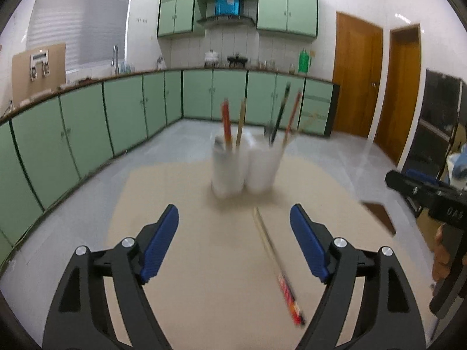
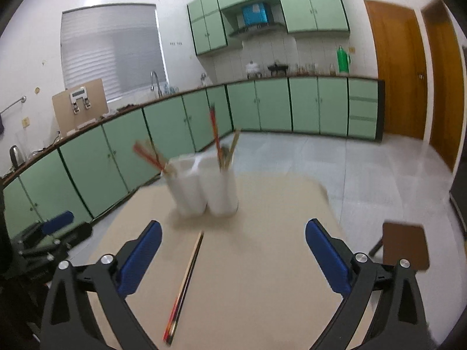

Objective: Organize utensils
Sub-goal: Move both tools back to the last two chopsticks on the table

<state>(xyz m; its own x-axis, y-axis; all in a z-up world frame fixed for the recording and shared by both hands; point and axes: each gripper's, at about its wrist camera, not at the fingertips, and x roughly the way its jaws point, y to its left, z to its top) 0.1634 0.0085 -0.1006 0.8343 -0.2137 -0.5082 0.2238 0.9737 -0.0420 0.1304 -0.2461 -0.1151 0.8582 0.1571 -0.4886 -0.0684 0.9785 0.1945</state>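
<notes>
The pair of long slim chopsticks with red ends (image 2: 184,288) lies flat on the beige table (image 2: 262,277), between and below your right tongs (image 2: 233,258) and just inside the right blade of your left tongs (image 1: 234,242). Both tongs stand released, empty. Ahead of them sit two white cylindrical holders (image 1: 243,172), touching, with sticks already leaning inside. With both tongs near the same pair, they could clash or roll it away; a flat pinch may catch only one stick.

A home kitchen: green cabinets (image 1: 122,110), a sink faucet (image 2: 154,83), and a range hood (image 1: 224,19).
</notes>
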